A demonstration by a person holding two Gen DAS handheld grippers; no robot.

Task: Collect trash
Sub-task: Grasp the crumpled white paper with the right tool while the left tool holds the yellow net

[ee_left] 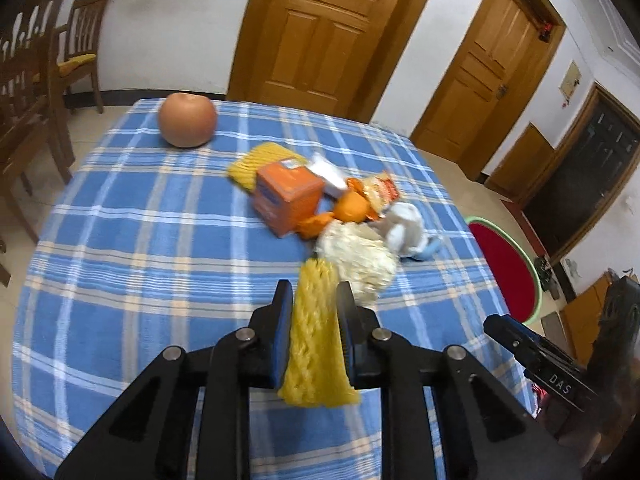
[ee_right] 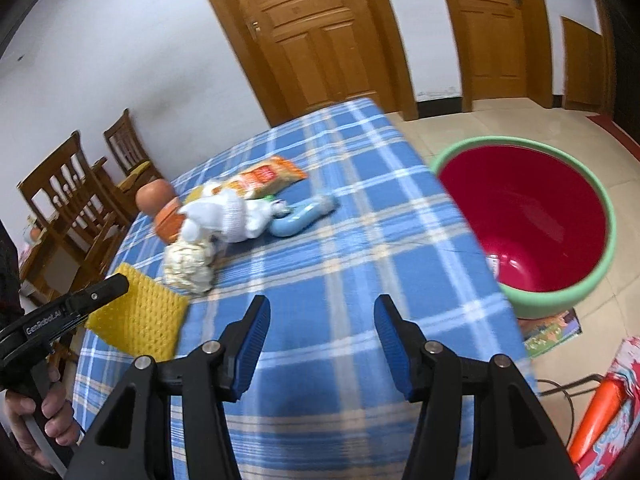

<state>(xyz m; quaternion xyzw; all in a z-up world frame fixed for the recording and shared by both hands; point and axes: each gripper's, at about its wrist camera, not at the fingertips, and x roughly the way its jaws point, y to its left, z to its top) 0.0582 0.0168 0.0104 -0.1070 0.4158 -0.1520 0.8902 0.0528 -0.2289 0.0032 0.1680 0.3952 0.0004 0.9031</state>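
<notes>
My left gripper [ee_left: 314, 286] is shut on a yellow foam fruit net [ee_left: 316, 344], held just above the blue plaid tablecloth [ee_left: 140, 240]. The same net [ee_right: 140, 320] shows at the left of the right wrist view. Beyond it lies a trash pile: a white foam net [ee_left: 356, 256], crumpled white paper [ee_left: 404, 228], an orange carton [ee_left: 288, 198], a second yellow net [ee_left: 256, 160], a snack wrapper [ee_right: 264, 178] and a bent blue tube [ee_right: 304, 216]. My right gripper [ee_right: 320, 304] stands open over the table near its right edge, with nothing between its fingers.
A red bin with a green rim [ee_right: 600, 216] stands on the floor just past the table's right edge. A round brownish fruit [ee_left: 187, 120] sits at the far left of the table. Wooden chairs [ee_left: 80, 40] stand to the left, wooden doors [ee_left: 332, 28] behind.
</notes>
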